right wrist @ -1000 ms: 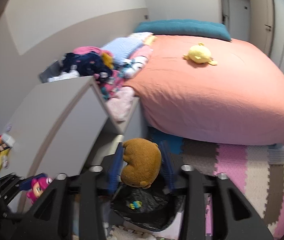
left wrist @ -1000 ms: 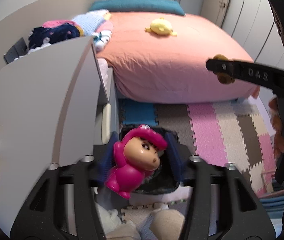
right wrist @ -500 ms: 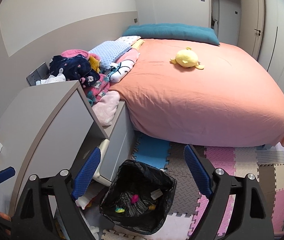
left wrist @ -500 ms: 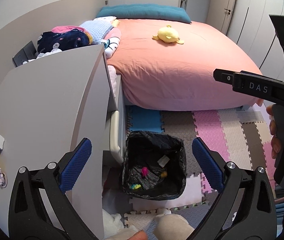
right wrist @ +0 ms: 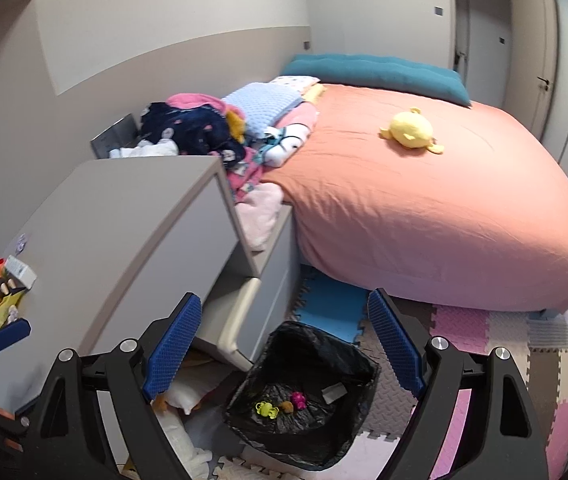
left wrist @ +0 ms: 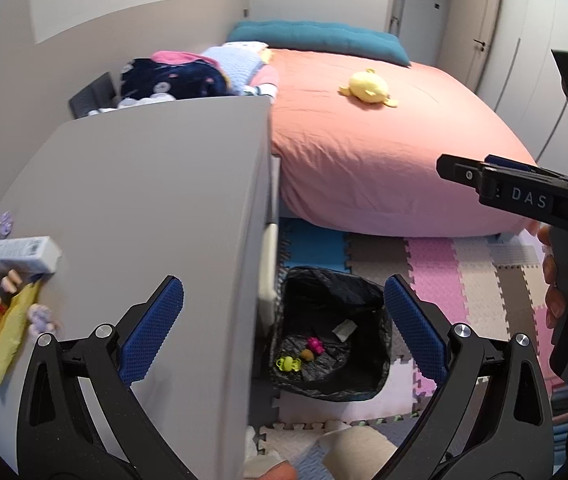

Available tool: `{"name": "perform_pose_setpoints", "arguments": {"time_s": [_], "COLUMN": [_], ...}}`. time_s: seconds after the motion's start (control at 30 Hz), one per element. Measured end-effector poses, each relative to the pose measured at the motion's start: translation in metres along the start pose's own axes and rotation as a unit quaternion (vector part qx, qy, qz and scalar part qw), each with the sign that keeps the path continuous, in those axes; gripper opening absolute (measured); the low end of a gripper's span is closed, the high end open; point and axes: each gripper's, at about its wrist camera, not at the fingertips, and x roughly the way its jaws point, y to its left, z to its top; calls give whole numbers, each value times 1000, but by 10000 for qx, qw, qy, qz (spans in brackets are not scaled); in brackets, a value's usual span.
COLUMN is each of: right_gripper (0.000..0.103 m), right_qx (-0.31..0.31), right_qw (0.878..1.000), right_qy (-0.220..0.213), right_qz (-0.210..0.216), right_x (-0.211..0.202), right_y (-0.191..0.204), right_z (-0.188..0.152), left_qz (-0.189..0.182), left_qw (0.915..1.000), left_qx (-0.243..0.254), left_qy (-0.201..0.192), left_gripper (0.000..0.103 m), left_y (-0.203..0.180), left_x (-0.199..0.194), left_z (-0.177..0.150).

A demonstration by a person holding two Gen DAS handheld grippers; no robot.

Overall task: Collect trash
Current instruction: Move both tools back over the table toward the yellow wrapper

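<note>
- Left gripper [left wrist: 284,328] is held level above the floor, pointing toward the bed [left wrist: 384,148]; its jaws are spread wide with nothing between them.
- Right gripper [right wrist: 284,344] is held above the bin [right wrist: 304,396], tilted down, jaws likewise spread and bare.
- The black-lined bin stands on the foam mat [right wrist: 504,340], just right of the grey cabinet [right wrist: 123,216].
- Inside lie a pink toy [right wrist: 298,399], a brown toy [right wrist: 285,406], a green one [right wrist: 265,409] and a paper scrap [right wrist: 334,392].

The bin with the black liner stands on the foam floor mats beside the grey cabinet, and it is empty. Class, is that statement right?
Not quite. The bin does stand on the mats beside the cabinet, but it is not empty: the right wrist view shows small toys and a paper scrap inside.
</note>
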Motion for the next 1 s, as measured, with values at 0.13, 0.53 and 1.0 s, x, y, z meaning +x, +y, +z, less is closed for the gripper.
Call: {"name": "perform_pose_setpoints", "arguments": {"time_s": [0.13, 0.53, 1.0], "right_gripper": [85, 85, 85], "right_qx": [-145, -595, -1107], "right_qw": [9998, 9958, 9870], "right_qy": [-5, 32, 224], "right_qz": [125, 689, 1145], "right_x": [1, 2, 12], "right_y": [25, 111, 193], "right_z": [2, 1, -9], "left_qz": [121, 714, 1214], "left_qw": [9998, 9960, 9898], "left_qx": [-146, -471, -733], "left_qy": [-65, -248, -95], "left_gripper": [97, 97, 87], "left_y": [26, 100, 177], "left_x": [-12, -47, -51], "left_z": [-6, -34, -67]}}
